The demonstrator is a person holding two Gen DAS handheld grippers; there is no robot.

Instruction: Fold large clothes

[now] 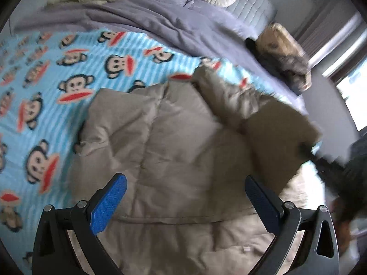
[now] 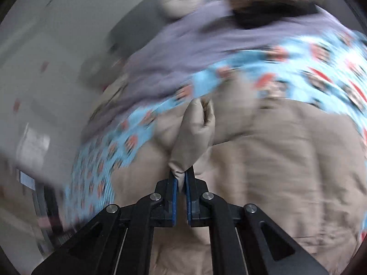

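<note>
Beige padded jacket (image 1: pixel 174 137) fills my view from 6 to 12 o'clock on the bed (image 1: pixel 160 23), soft, bulky, light. My right gripper (image 2: pixel 181 176) is clamped on its bunched sleeve (image 2: pixel 195 128); my left gripper (image 1: pixel 185 183) hangs spread wide, empty.

My right tool (image 2: pixel 181 176) is clamped tight on a bunched fold of the beige padded jacket (image 2: pixel 275 165), fabric pinched between the blue pads. The jacket lies on a blue monkey-print blanket (image 2: pixel 240 73) over a purple duvet (image 2: pixel 183 52); the background is blurred.
</note>
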